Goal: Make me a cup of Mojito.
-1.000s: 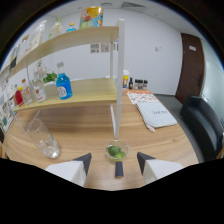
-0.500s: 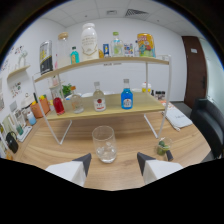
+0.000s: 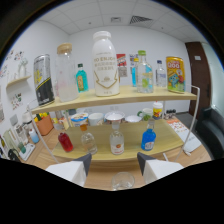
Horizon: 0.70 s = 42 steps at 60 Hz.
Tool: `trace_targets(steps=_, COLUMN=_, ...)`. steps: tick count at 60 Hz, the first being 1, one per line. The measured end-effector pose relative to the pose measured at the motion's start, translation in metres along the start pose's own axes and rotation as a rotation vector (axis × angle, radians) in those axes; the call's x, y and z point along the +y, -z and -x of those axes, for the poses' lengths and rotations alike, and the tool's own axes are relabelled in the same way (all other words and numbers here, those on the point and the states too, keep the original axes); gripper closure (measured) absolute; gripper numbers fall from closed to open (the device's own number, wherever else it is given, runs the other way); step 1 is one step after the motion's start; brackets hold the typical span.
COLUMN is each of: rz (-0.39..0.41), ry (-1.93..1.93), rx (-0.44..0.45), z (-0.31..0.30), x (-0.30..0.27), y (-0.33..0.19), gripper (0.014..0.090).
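Glass (image 3: 122,181) (clear) between open claw (image 3: 114,167) fingers, shelf (image 3: 120,98) beyond

You face a two-tier wooden shelf (image 3: 125,98) standing on a wooden table (image 3: 195,155). On the top board, from its left end, sit a dark can (image 3: 44,80), a clear jar with a cork lid (image 3: 65,73), a small teal bottle (image 3: 81,78), a big white bottle (image 3: 105,64), a red-and-white carton (image 3: 121,66), a clear bottle with a green cap (image 3: 144,73) and, at the right end, a yellow can (image 3: 175,74). On the lower board, a red bottle (image 3: 65,141), a clear bottle (image 3: 90,142), an orange-labelled bottle (image 3: 116,141) and a blue bottle (image 3: 148,138) line the front edge; white cups (image 3: 114,118) stand behind. A clear glass (image 3: 123,180) rests on the table before the shelf.
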Motion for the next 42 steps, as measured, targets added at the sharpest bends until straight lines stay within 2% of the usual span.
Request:
trace_targets(steps=10, rz=0.037, ry=0.047, rx=0.023, z=0.0, x=-0.009, y=-0.05, gripper=0.0211)
trace_targets(steps=14, rz=0.049, ry=0.054, rx=0.035, z=-0.002, x=-0.007, y=-0.066, gripper=0.0257)
trace_targets(steps=25, rz=0.089, ry=0.054, rx=0.069, z=-0.013, x=0.006, y=-0.095, gripper=0.0504)
trace_targets(steps=32, rz=0.095, ry=0.04, rx=0.066, z=-0.015, x=0.008, y=-0.101, gripper=0.0691)
trace_targets(steps=42, rz=0.093, ry=0.042, rx=0.066, z=-0.014, x=0.008, y=-0.099, gripper=0.0701)
